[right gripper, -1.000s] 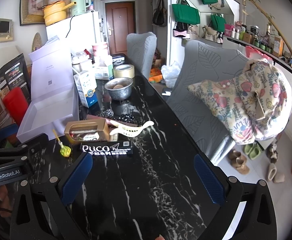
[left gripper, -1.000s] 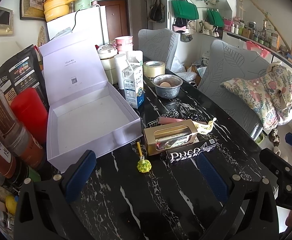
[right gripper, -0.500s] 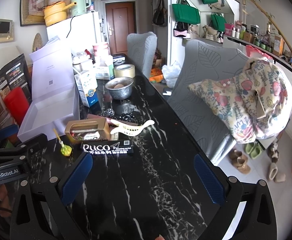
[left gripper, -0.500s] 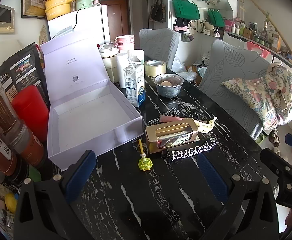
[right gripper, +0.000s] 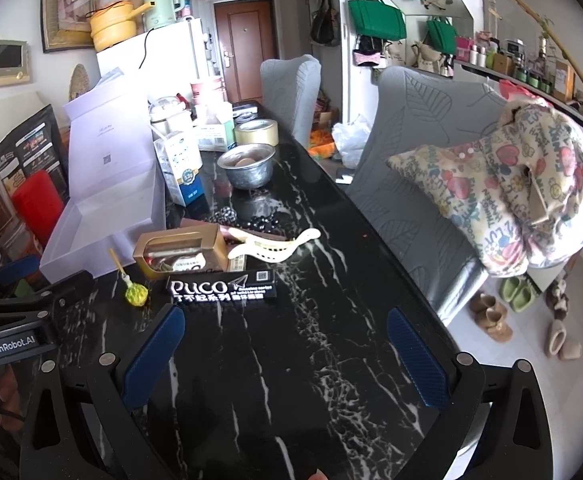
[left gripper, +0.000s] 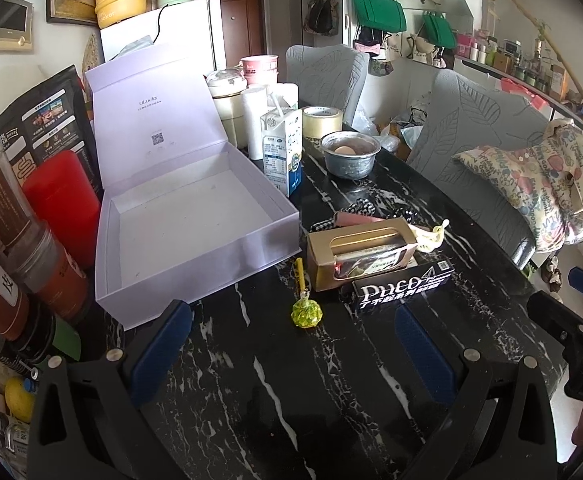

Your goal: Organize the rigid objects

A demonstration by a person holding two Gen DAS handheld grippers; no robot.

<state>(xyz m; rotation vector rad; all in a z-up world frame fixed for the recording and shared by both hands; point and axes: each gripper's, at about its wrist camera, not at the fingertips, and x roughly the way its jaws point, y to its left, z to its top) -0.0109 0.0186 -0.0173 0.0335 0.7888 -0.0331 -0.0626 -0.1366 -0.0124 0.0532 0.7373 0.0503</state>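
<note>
Both grippers hover empty over the black marble table (left gripper: 275, 392).

The left gripper (left gripper: 291, 344) and right gripper (right gripper: 287, 348) hold their jaws wide apart at lower frame. The gold box (left gripper: 361, 252), black Puco box (left gripper: 401, 286) and green trinket (left gripper: 306, 314) sit mid-frame, right of the open lilac box (left gripper: 195, 264).

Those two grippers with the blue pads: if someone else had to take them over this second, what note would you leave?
Left gripper: jaws open, holding nothing, above the table.
Right gripper: jaws open, holding nothing.
Lilac box: lid up, nothing visible inside, on the table's left.
Loose beside it: yellow-green trinket, gold window box, black PUCO box, cream hair clip, dark beads.
Done: nothing packed yet.
Left: probably move the loose things into the lilac box; the trinket lies nearest the left gripper.
</note>
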